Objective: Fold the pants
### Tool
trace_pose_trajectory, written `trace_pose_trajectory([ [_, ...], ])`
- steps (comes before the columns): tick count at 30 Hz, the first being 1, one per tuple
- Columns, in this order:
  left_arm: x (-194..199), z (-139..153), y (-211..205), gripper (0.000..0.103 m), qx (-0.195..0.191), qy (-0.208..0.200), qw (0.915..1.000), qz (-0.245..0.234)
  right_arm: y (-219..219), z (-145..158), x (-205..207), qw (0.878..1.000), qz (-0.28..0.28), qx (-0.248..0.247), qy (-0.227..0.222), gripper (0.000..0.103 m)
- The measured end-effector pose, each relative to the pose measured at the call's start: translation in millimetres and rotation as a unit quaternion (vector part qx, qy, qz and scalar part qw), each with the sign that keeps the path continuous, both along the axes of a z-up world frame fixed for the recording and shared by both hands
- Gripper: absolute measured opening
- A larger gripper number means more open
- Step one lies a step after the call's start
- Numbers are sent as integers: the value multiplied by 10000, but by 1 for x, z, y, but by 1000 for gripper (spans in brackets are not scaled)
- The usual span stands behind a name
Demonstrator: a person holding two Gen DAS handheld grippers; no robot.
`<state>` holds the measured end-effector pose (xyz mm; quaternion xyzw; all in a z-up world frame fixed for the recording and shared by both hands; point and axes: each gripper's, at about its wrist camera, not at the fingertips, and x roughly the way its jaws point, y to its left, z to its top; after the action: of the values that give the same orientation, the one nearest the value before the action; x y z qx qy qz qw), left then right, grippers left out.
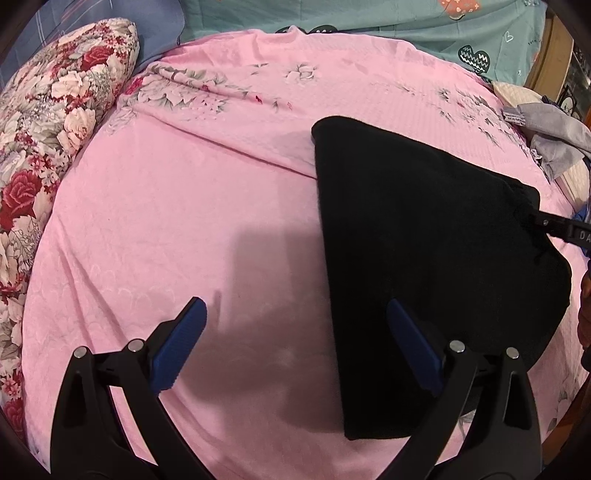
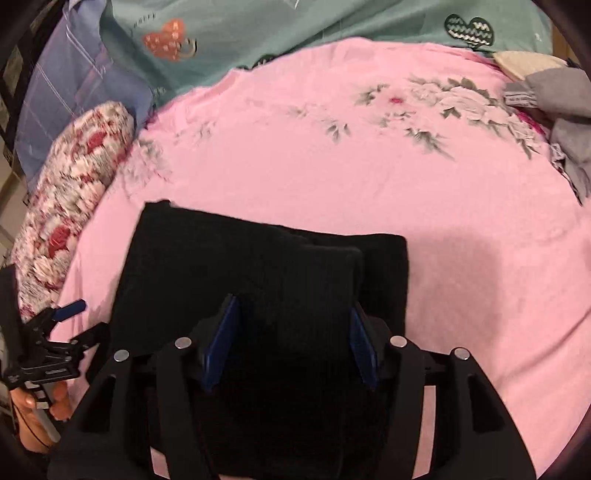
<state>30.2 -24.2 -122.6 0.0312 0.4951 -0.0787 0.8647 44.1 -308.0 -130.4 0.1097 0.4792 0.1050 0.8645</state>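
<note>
The black pants [image 1: 417, 251] lie folded into a thick block on the pink floral bedsheet [image 1: 207, 206]. My left gripper [image 1: 295, 325] is open and empty, just left of the pants' near edge, with its right finger over the fabric. My right gripper [image 2: 291, 325] is open, its blue pads [image 2: 225, 332] spread over the near part of the pants [image 2: 258, 273]. In the left wrist view the right gripper's tip [image 1: 554, 225] touches the pants' right edge. The left gripper [image 2: 74, 321] shows at the left of the right wrist view.
A red and white floral pillow [image 1: 51, 147] lies along the left side. A teal quilt [image 1: 369, 18] and a blue cover [image 2: 74, 85] lie at the back. Grey clothes [image 1: 550, 136] are piled at the right edge of the bed.
</note>
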Motion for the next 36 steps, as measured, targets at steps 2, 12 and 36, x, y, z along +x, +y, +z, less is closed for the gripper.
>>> trace_pose_trajectory([
  [2,2,-4,0,99,-26,81,10000,32,3,-5,4,9999,12,-91,72,45],
  [12,11,18,-6,99,-88,-252,9996,-27,-6,41,-20,9944,-449,-663,-695,16],
  [36,-28,-9,-10,100,-390,274,9985,-278,-13,1,-75,9916,-290,-1255,-70,69],
])
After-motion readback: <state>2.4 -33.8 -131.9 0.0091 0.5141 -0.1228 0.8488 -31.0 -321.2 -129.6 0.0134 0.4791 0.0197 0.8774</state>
